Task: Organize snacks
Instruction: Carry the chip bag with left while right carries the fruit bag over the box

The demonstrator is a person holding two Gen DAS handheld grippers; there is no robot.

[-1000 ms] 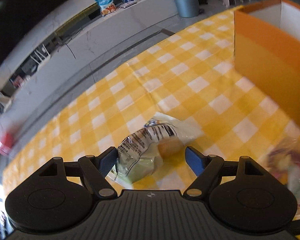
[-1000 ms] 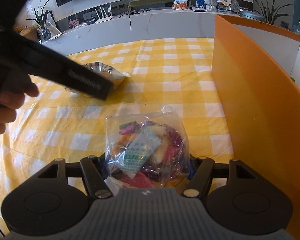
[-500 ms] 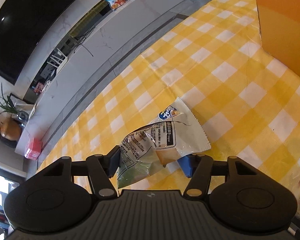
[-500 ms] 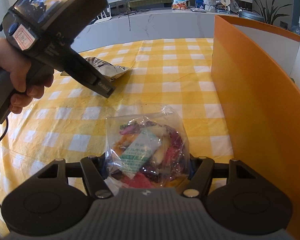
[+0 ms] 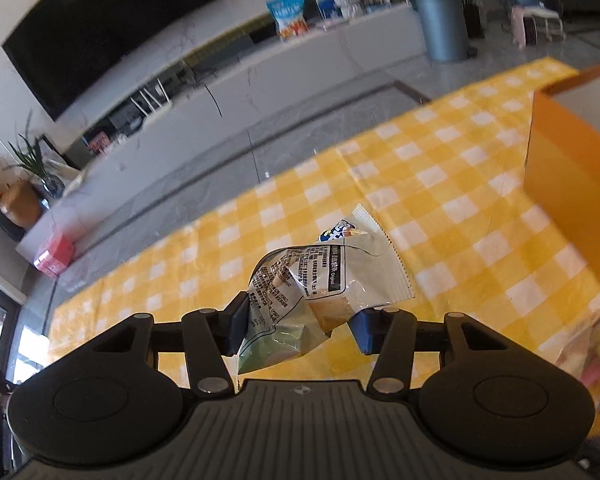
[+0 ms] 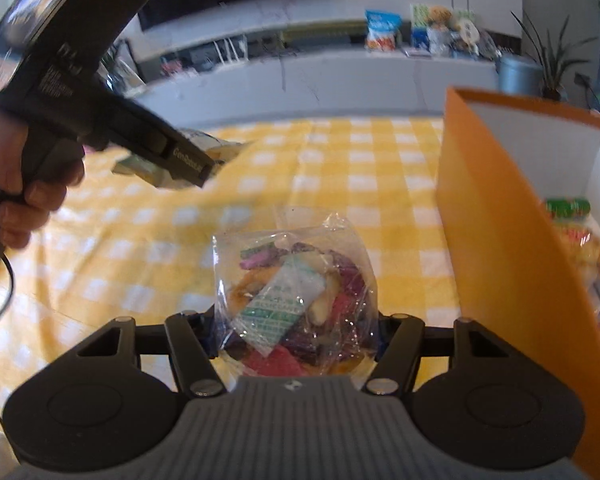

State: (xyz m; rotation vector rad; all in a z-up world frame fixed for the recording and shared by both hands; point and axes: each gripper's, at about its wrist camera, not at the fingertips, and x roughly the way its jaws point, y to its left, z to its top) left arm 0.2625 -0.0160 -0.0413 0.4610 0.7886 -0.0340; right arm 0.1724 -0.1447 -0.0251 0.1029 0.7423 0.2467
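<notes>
We see the snack packet with its long side running away from us and up to the right, its sealed end farthest, lifted above the checked worktop. Our left claw, tilted downward, has just been closing and now pinches its crinkled, printed near end. Our right claw grips a clear bag of mixed sweets beside the orange box.
</notes>
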